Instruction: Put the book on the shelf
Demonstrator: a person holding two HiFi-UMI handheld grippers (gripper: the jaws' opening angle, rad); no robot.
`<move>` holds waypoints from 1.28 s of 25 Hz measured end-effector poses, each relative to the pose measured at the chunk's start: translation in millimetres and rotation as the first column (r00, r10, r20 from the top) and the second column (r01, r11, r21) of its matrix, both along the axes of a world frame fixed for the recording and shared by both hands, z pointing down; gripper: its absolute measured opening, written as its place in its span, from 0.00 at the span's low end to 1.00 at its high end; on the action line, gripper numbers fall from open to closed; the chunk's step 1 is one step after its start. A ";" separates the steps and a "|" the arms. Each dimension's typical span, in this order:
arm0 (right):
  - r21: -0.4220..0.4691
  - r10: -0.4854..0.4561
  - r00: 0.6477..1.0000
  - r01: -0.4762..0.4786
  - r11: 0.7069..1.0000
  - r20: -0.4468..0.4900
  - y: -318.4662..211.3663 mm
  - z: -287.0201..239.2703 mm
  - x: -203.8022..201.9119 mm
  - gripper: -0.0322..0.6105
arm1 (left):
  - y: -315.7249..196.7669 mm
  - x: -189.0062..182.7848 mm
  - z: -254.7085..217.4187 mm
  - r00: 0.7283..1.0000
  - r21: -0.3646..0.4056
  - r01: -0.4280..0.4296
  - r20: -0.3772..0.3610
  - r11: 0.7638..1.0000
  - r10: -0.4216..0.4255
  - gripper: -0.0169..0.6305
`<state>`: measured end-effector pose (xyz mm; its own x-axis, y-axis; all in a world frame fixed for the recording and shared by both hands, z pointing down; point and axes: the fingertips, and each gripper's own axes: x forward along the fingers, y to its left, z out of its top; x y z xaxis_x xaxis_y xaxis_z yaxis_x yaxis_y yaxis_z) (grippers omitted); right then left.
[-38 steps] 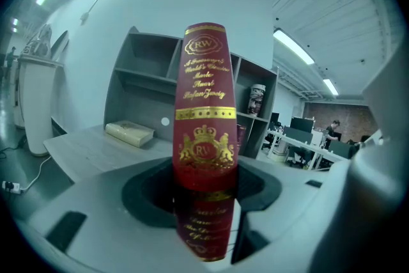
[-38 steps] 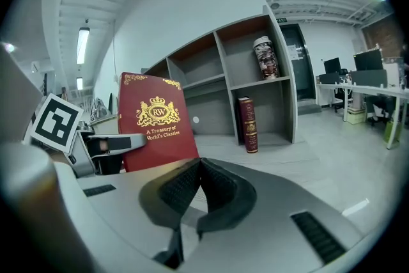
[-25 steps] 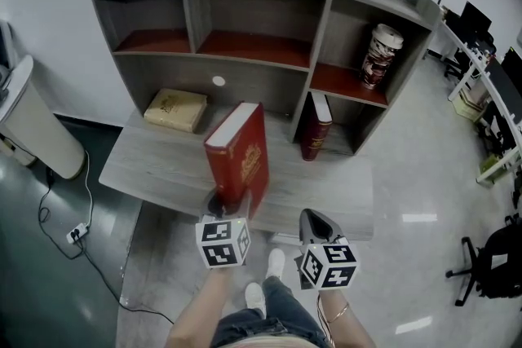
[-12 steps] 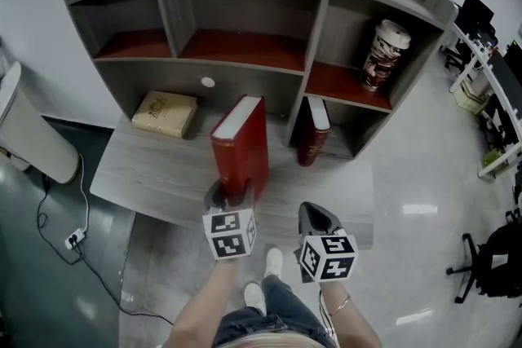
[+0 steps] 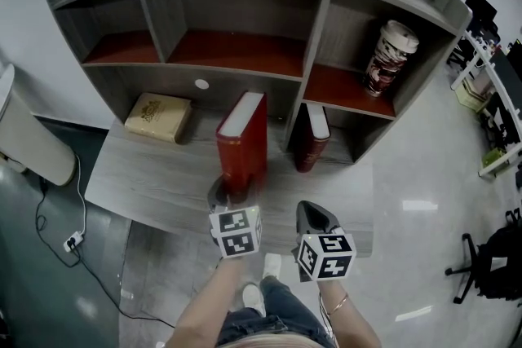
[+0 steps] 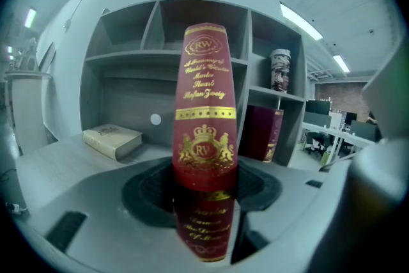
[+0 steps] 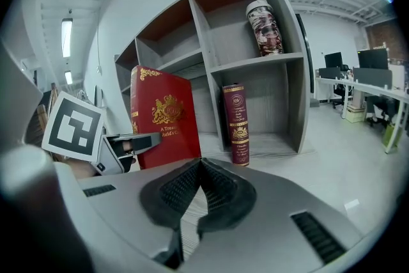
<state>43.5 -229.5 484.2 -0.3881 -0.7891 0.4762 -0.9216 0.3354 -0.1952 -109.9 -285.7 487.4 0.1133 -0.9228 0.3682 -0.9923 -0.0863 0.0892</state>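
Observation:
A thick red book (image 5: pixel 242 138) with gold print stands upright over the grey desk (image 5: pixel 147 183), in front of the shelf unit (image 5: pixel 320 24). My left gripper (image 5: pixel 232 193) is shut on its lower end; in the left gripper view the spine (image 6: pixel 204 105) fills the gap between the pads, where the left gripper (image 6: pixel 204 181) grips it. My right gripper (image 5: pixel 315 218) hovers to the right near the desk's front edge, shut and holding nothing. In the right gripper view the right gripper (image 7: pixel 201 163) has its tips together, with the red book (image 7: pixel 163 118) to the left.
A dark red book (image 5: pixel 311 134) leans upright in the lower right compartment. A beige book (image 5: pixel 159 116) lies flat at the left under the shelf. A printed can (image 5: pixel 389 57) stands in the right middle compartment. A white bin (image 5: pixel 28 143) and cables sit at the left on the floor.
The red book has gone from tilted to upright and moved closer to the shelf with my left gripper. The right gripper has followed slightly forward.

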 end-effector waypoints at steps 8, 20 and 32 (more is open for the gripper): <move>-0.013 0.011 1.000 -0.011 1.000 -0.008 -17.0 4.8 9.0 0.06 | -27.2 11.3 2.0 0.999 0.011 -0.006 0.034 1.000 0.005 0.39; -0.041 0.015 1.000 -0.016 0.999 -0.018 -36.5 16.6 19.9 0.06 | -46.8 33.1 9.0 0.998 0.027 -0.045 0.056 0.999 0.043 0.40; -0.067 0.017 0.999 -0.019 0.998 -0.039 -45.1 28.8 28.2 0.06 | -60.9 51.4 25.5 0.997 0.002 -0.064 0.045 0.998 0.064 0.40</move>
<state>71.7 -274.6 513.0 -0.3543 -0.7616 0.5426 -0.9347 0.3061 -0.1807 -58.4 -346.5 512.9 0.1554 -0.9153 0.3716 -0.9877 -0.1498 0.0439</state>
